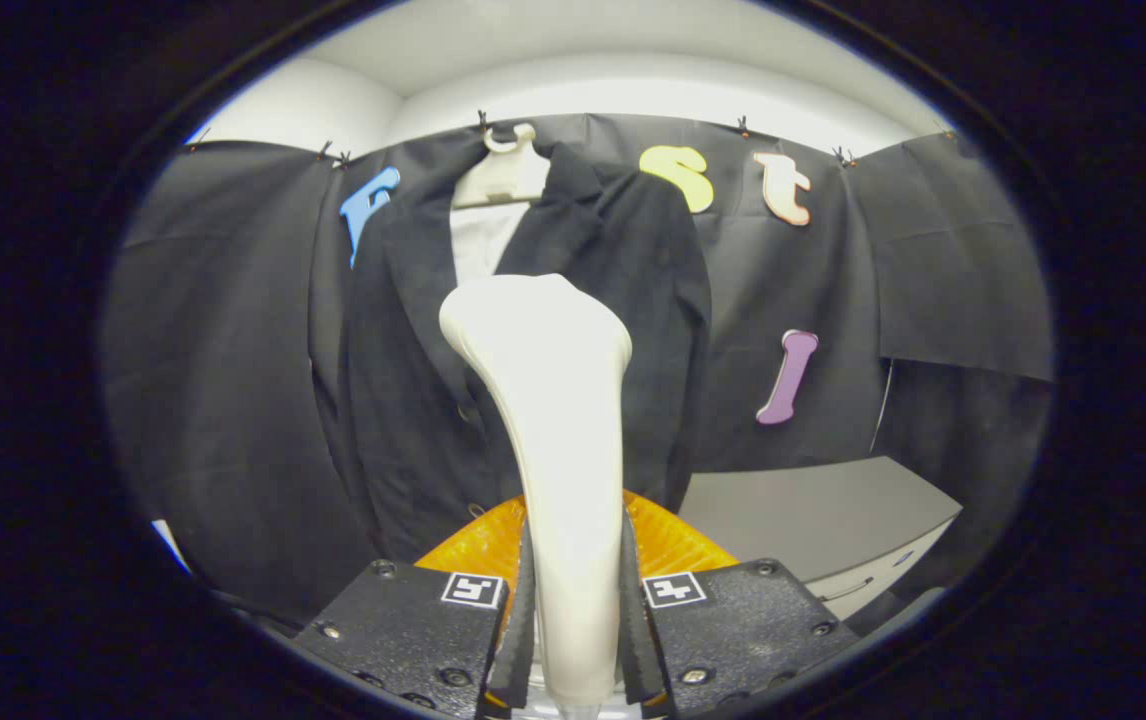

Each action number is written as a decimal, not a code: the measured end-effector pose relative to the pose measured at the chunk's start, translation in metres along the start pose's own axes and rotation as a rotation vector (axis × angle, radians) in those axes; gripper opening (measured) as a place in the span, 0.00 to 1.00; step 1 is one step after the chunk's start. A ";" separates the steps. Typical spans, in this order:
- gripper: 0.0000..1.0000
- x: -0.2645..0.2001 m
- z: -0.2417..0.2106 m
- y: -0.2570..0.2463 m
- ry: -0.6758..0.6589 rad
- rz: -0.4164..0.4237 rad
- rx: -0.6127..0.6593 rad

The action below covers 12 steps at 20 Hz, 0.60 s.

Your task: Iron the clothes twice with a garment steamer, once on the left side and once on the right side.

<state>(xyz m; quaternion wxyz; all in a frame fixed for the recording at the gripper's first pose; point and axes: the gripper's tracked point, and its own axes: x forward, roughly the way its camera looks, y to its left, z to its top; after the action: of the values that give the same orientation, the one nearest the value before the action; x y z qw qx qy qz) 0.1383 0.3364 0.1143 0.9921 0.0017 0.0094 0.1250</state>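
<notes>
Gripper view shows the tongs [573,640] clamped on the steamer [543,400], both fingers [518,620] pressing its slim neck from either side. The steamer is smooth, pale and glossy, rising from the grip and flaring into a broad rounded head; behind the neck sits a ribbed, see-through orange part [478,545]. Just beyond the head hangs the jacket [403,400], dark, matte and slightly fuzzy, open at the front over a white shirt [478,240], on a pale plastic hanger [503,170] at the top edge of the booth wall. To the right, lower down, a grey cabinet [823,510] has a flat smooth top and squared corners. To steam well, I judge the head should meet one front panel near the shoulder, lie flat, and travel slowly down in a straight line with the grip firm.
</notes>
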 end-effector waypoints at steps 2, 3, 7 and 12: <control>0.38 -0.001 0.034 0.020 -0.046 0.020 0.006; 0.38 -0.001 0.049 0.031 -0.067 0.031 0.011; 0.38 0.002 0.110 0.083 -0.137 0.068 0.003; 0.38 0.023 0.157 0.139 -0.187 0.071 -0.020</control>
<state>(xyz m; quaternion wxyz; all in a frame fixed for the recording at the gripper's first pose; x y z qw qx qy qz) 0.1291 0.4770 0.2715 0.9836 0.0035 -0.0844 0.1594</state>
